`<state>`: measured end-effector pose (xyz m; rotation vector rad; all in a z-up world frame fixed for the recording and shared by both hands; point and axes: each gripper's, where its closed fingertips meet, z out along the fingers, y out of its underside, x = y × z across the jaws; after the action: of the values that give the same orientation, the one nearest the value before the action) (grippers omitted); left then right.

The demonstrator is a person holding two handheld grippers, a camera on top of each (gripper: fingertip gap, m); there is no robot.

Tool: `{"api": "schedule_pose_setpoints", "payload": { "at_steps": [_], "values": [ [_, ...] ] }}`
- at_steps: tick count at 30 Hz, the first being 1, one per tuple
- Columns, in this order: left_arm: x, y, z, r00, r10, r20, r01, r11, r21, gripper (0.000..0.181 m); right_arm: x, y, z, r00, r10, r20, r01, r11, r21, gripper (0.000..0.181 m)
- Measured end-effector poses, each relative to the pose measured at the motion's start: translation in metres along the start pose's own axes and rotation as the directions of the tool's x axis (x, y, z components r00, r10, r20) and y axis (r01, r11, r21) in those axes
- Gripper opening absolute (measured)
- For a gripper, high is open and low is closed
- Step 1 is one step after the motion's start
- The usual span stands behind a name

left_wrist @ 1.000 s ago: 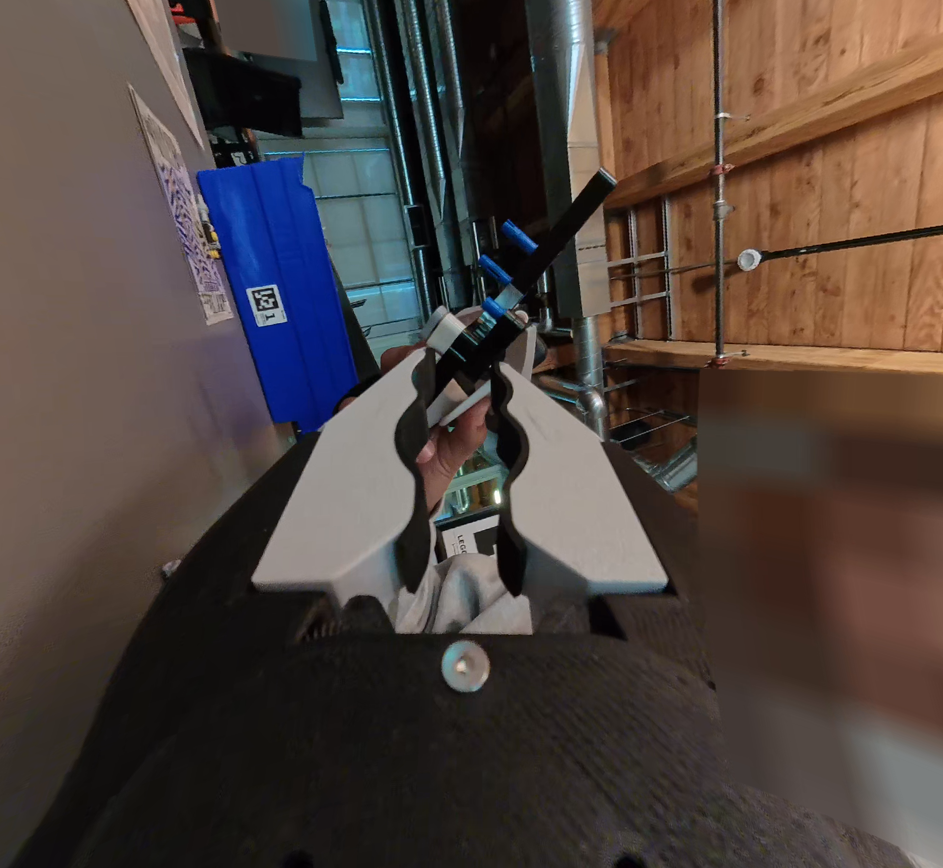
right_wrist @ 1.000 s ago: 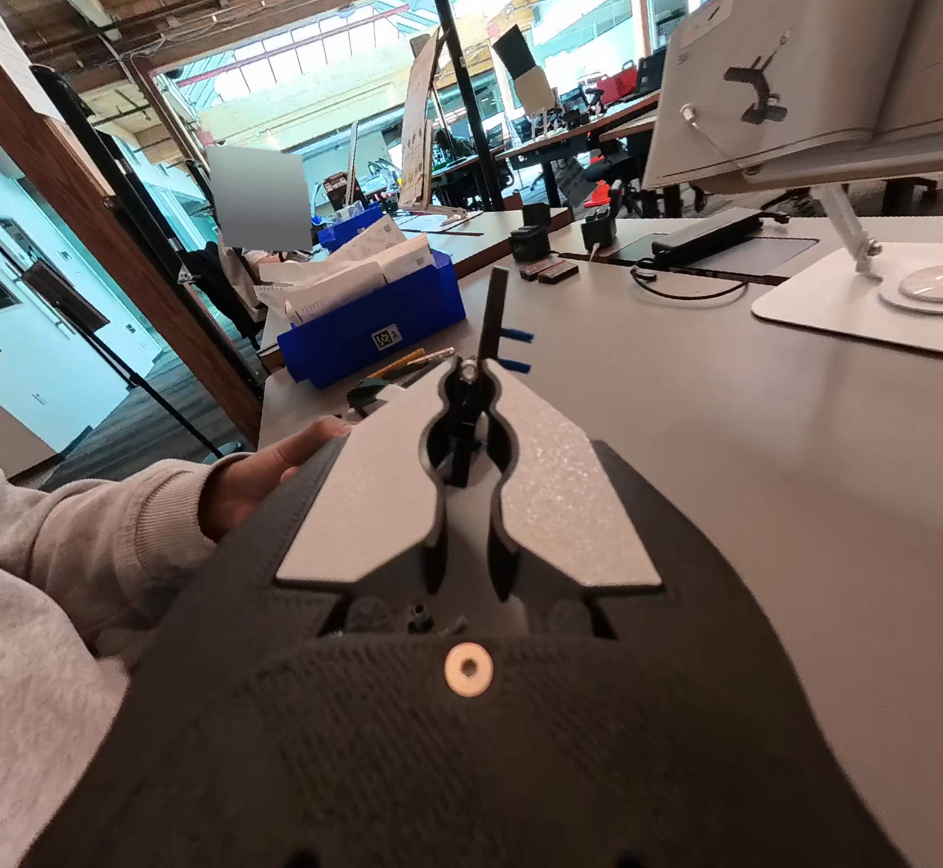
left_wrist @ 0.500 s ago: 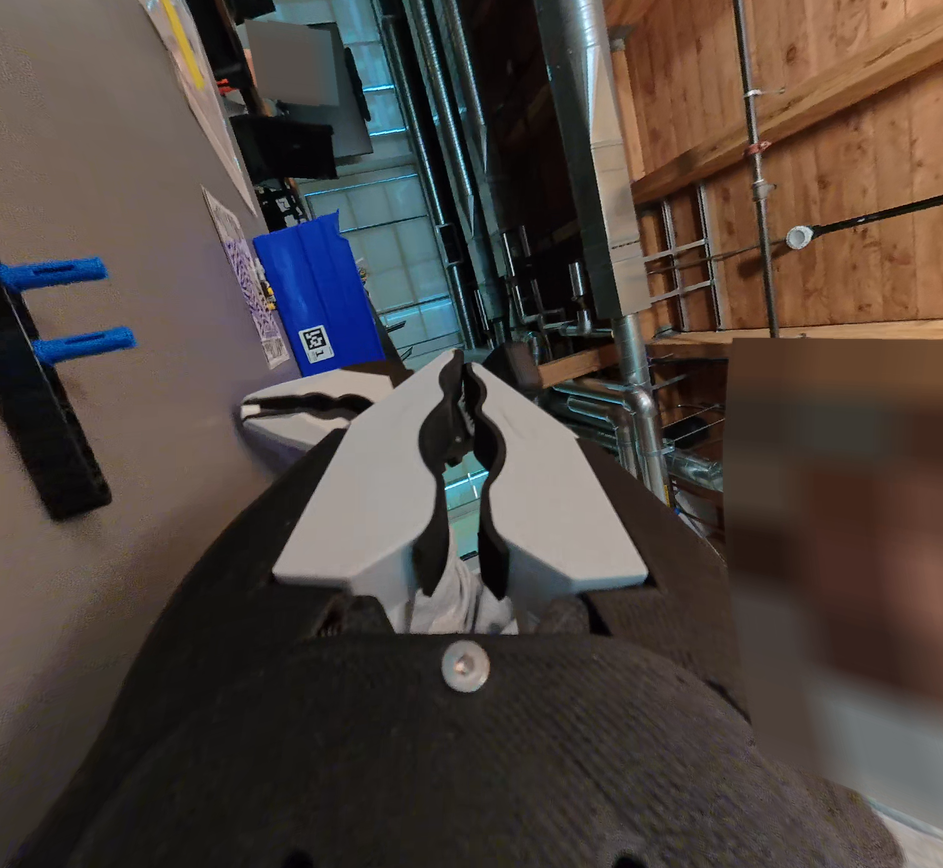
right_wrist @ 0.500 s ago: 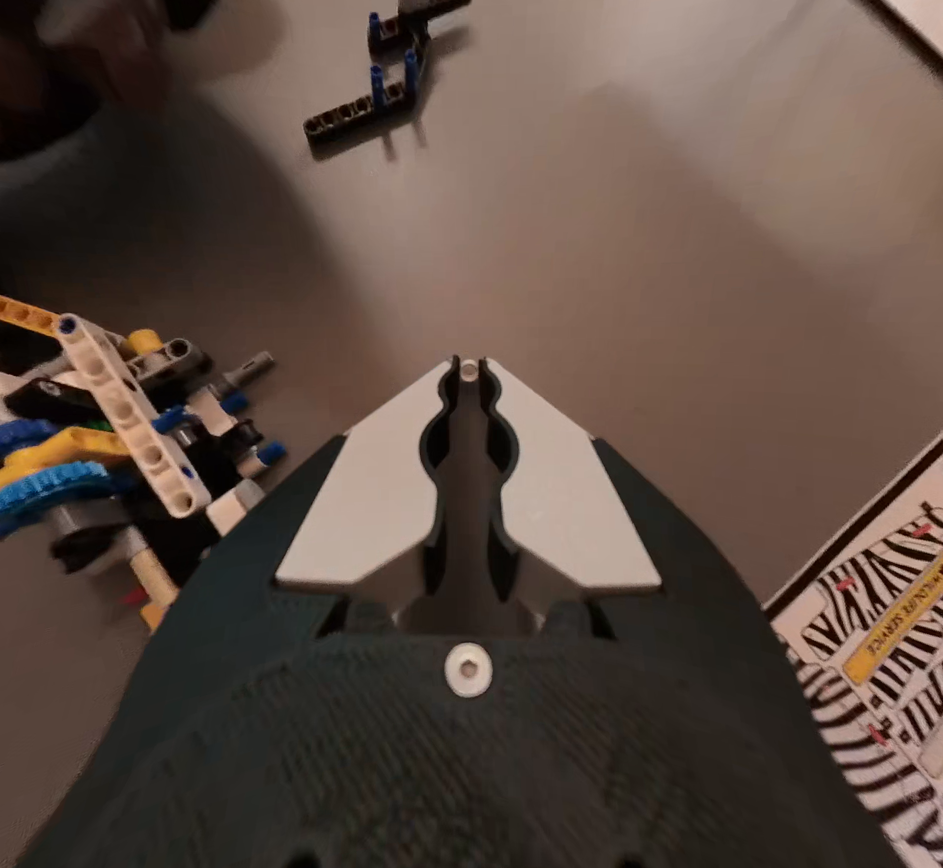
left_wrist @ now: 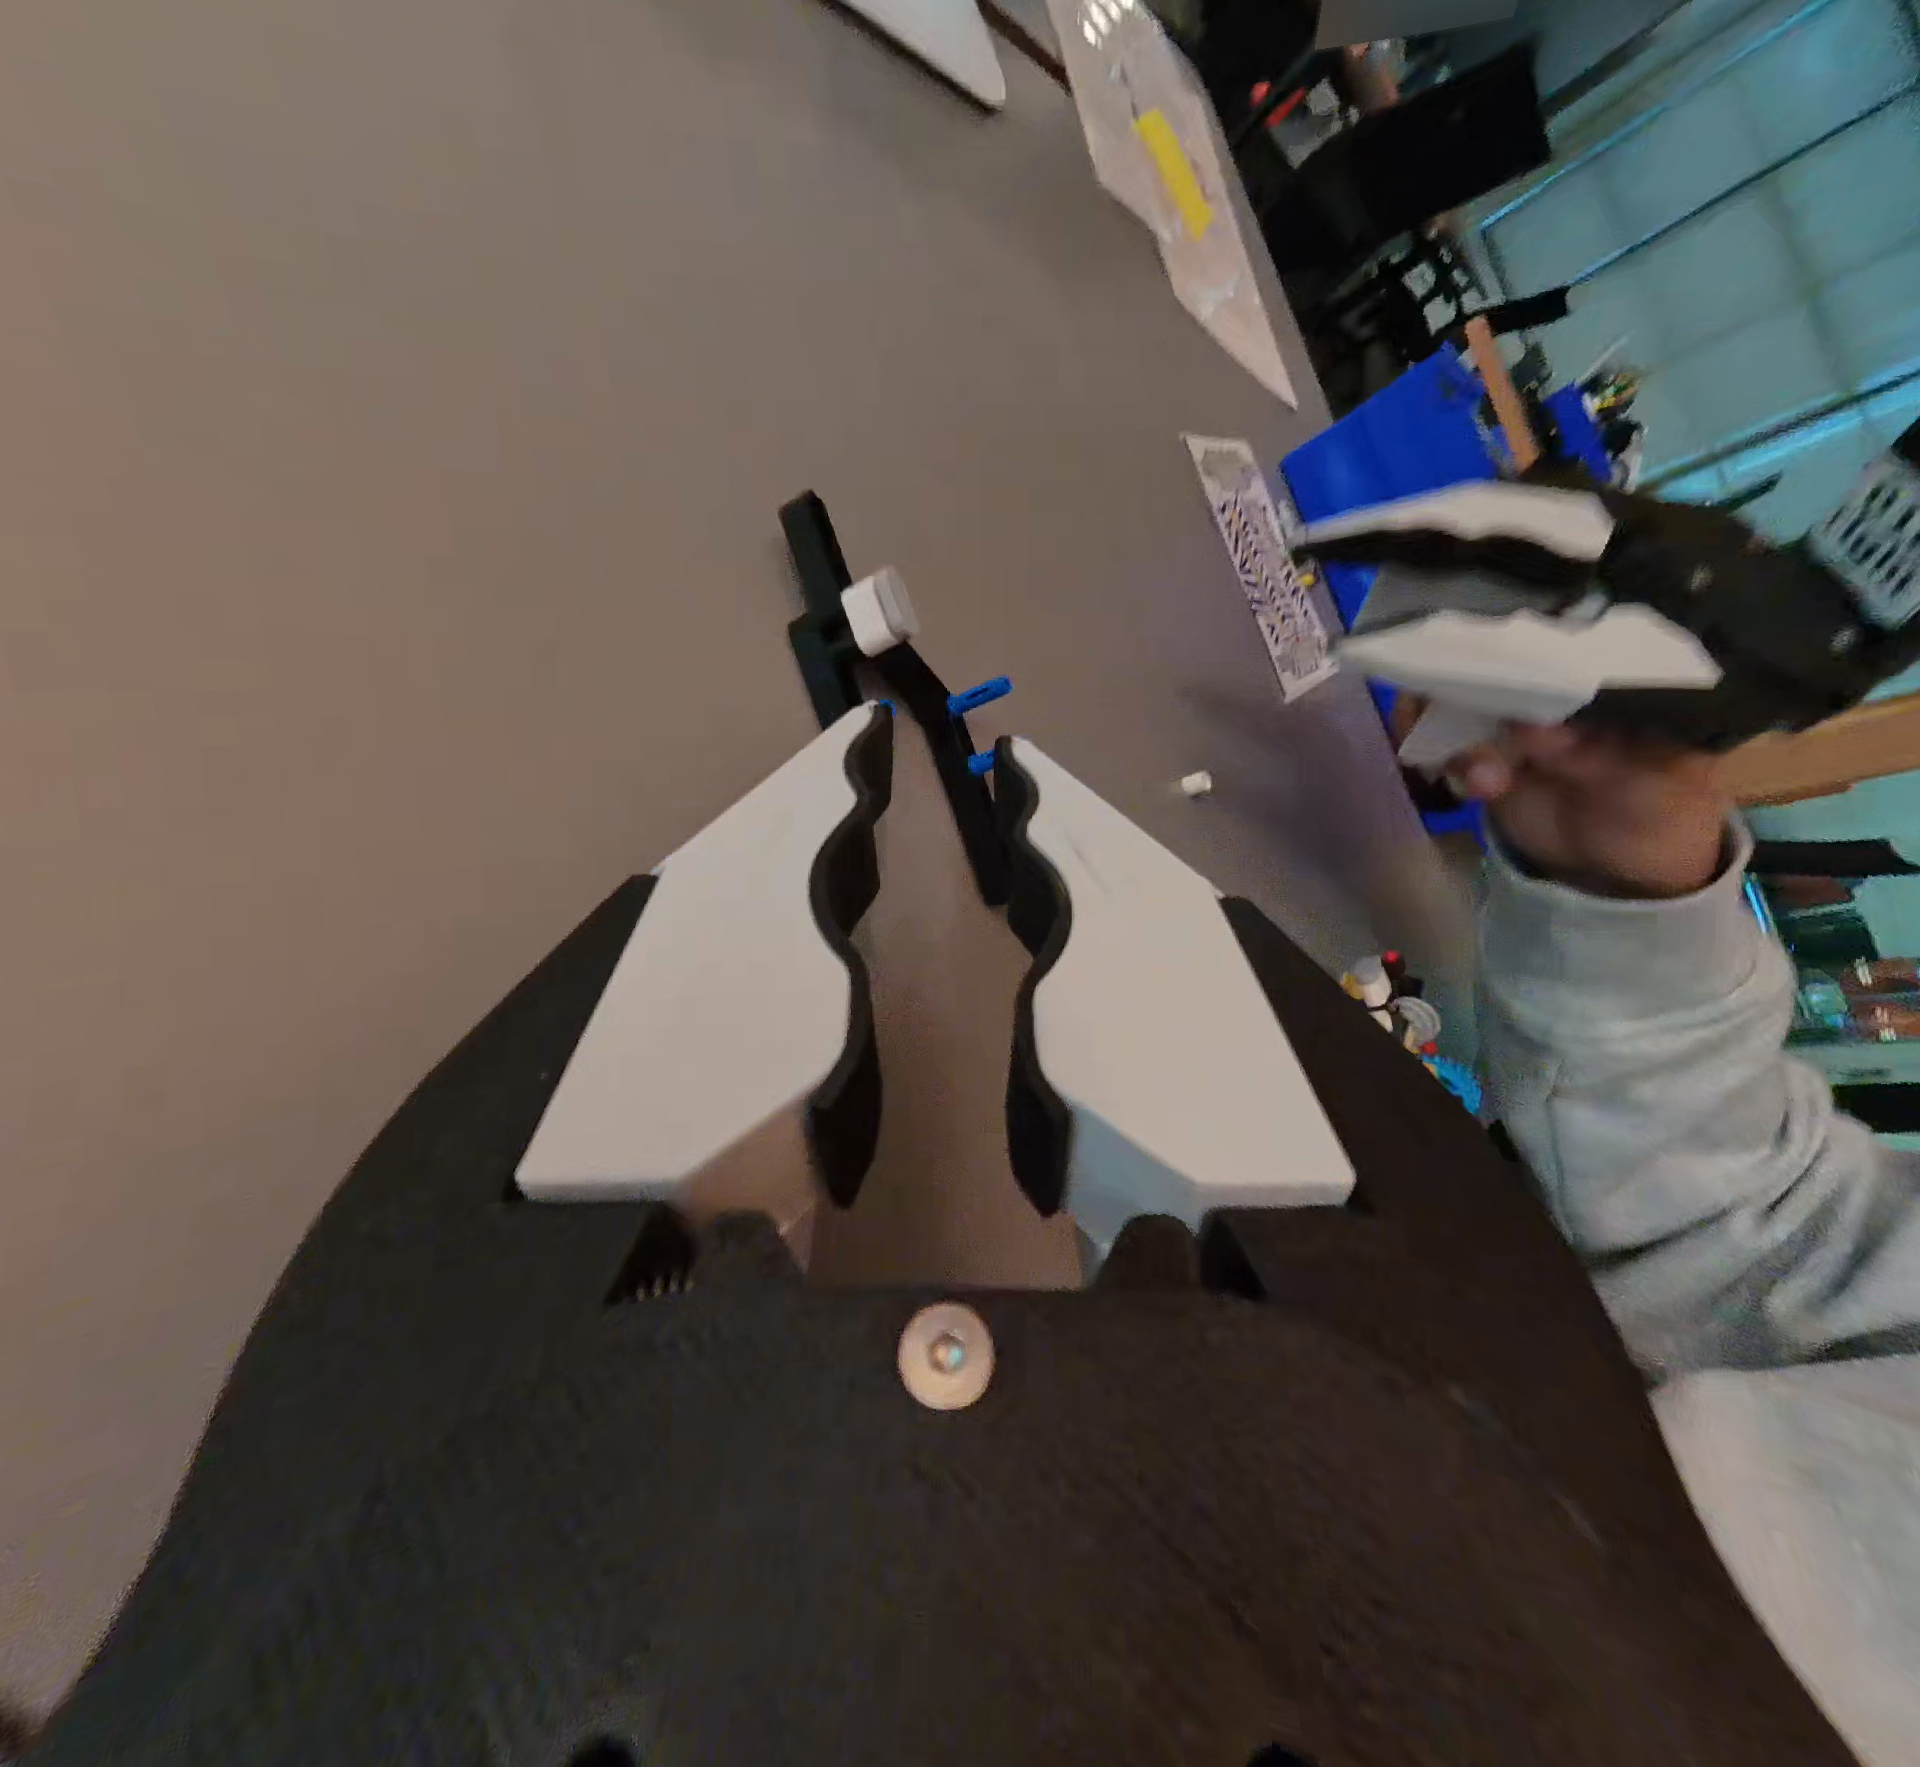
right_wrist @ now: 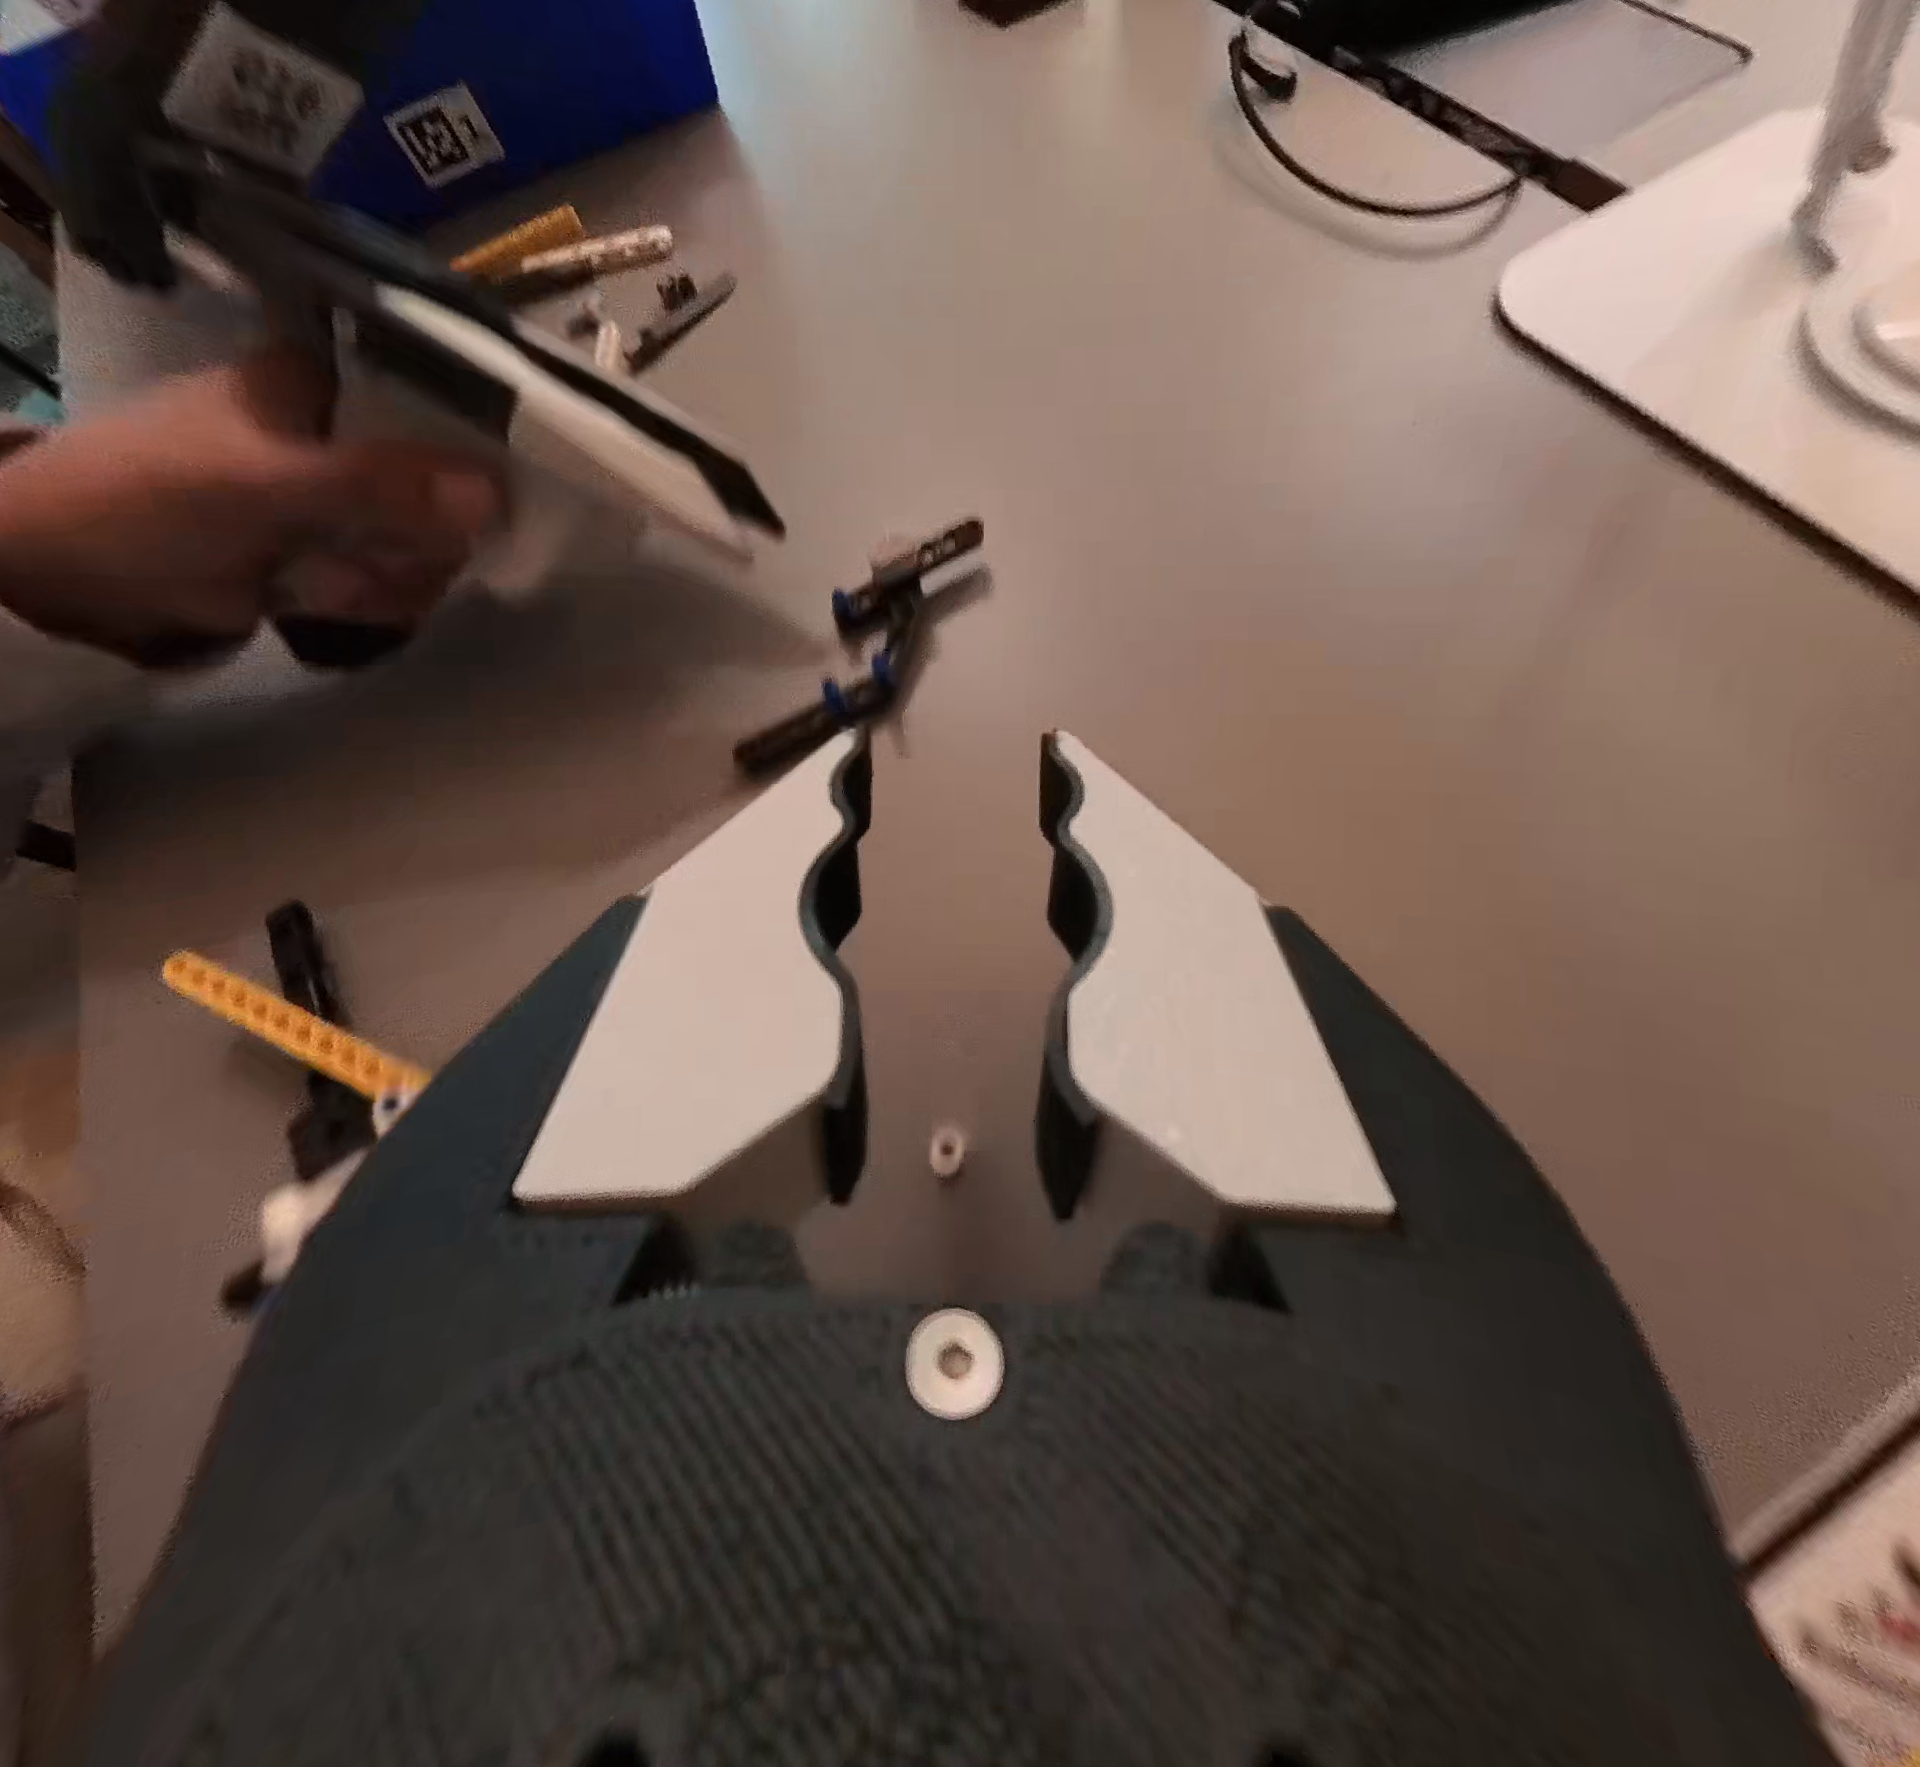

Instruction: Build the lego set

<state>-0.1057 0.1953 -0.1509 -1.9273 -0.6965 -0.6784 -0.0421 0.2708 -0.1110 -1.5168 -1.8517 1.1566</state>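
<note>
A black beam assembly (left_wrist: 821, 564) with blue pins and a white block lies flat on the grey table (left_wrist: 416, 367). My left gripper (left_wrist: 940, 730) is open just over it, and the beam's near end shows between the fingers, ungripped. My right gripper (right_wrist: 954, 746) is open and empty, its tips just short of the same assembly (right_wrist: 878, 647). A small white bush (right_wrist: 943, 1151) lies on the table between the right fingers. The left gripper (right_wrist: 748, 522) also shows in the right wrist view, and the right gripper (left_wrist: 1320, 595) in the left wrist view.
A yellow beam (right_wrist: 291, 1031) crossed with a black beam lies at the near left. A blue bin (right_wrist: 540, 34), markers (right_wrist: 561, 247), a black cable (right_wrist: 1351, 169) and a white monitor base (right_wrist: 1714, 315) stand farther off. A small white piece (left_wrist: 1195, 784) lies right of the assembly. From the right gripper's tips to the small white bush (right_wrist: 943, 1151) is close to 11 cm. It is also in sight in the left wrist view (left_wrist: 1193, 794).
A second ago both grippers held the black assembly in the air. It now lies on the table and both grippers have opened. The white bush left the right gripper's tips.
</note>
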Motion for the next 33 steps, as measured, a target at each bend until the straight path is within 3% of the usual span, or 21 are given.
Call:
{"api": "schedule_pose_setpoints", "payload": {
  "at_steps": [4, 8, 13, 16, 22, 25, 30, 33],
  "values": [
    [0.003, 0.011, 0.011, 1.0, -0.009, -0.019, 0.008, 0.999, -0.038, 0.017, 0.006, -0.023, 0.059, 0.969, 0.172, 0.176, -0.153, 0.981, -0.119, 0.005],
    [-0.001, 0.012, 0.008, 1.0, 0.01, 0.003, -0.01, 0.999, -0.039, 0.018, 0.018, -0.014, 0.105, 0.887, 0.394, 0.239, -0.315, 0.897, -0.31, 0.021],
    [-0.011, 0.014, 0.012, 0.997, 0.049, 0.056, -0.046, 0.998, -0.05, 0.016, 0.004, -0.008, 0.121, 0.796, 0.53, 0.292, -0.394, 0.82, -0.414, 0.03],
    [-0.017, 0.018, 0.017, 0.993, 0.071, 0.095, -0.064, 0.995, -0.073, 0.009, -0.002, -0.002, 0.127, 0.83, 0.499, 0.249, -0.359, 0.82, -0.445, 0.034],
    [-0.012, 0.019, 0.018, 0.996, 0.067, 0.05, -0.063, 0.995, -0.081, 0.01, -0.016, -0.001, 0.136, 0.825, 0.516, 0.232, -0.351, 0.789, -0.505, 0.012],
    [-0.004, 0.01, 0.011, 0.999, 0.05, -0.01, -0.05, 0.998, -0.023, 0.022, -0.023, -0.017, 0.131, 0.829, 0.493, 0.264, -0.348, 0.824, -0.447, 0.01],
    [0.016, -0.029, -0.021, 0.963, -0.07, -0.26, 0.111, 0.983, 0.148, 0.031, -0.035, -0.081, 0.09, 0.862, 0.309, 0.403, -0.287, 0.951, -0.114, 0.008],
    [0.024, -0.038, -0.035, 0.888, -0.167, -0.429, 0.253, 0.956, 0.151, 0.032, -0.043, -0.099, 0.058, 0.898, 0.147, 0.414, -0.195, 0.978, 0.077, 0.008]
  ]
}}
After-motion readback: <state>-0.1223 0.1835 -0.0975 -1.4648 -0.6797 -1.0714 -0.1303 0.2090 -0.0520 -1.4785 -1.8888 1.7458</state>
